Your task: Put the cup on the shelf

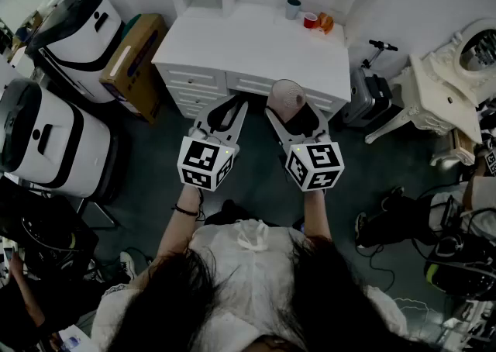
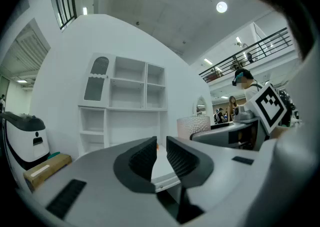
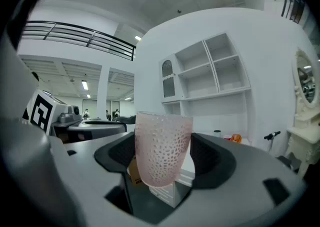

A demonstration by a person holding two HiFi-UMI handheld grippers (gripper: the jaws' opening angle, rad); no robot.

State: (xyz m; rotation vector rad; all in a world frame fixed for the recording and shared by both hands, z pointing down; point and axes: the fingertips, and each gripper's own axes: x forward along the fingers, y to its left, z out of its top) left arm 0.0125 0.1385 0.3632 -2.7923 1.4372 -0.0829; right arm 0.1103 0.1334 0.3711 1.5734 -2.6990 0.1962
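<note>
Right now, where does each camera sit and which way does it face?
Head view: on the person's head, looking steeply down at the white desk; forearms, left claw and right claw show.
Left gripper view: on the left claw, looking along its empty, close-set jaws toward the shelf unit.
Right gripper view: on the right claw, looking along jaws closed on the cup, toward that shelf unit.
Shared: both gripper views show the shelf unit and the cup.
</note>
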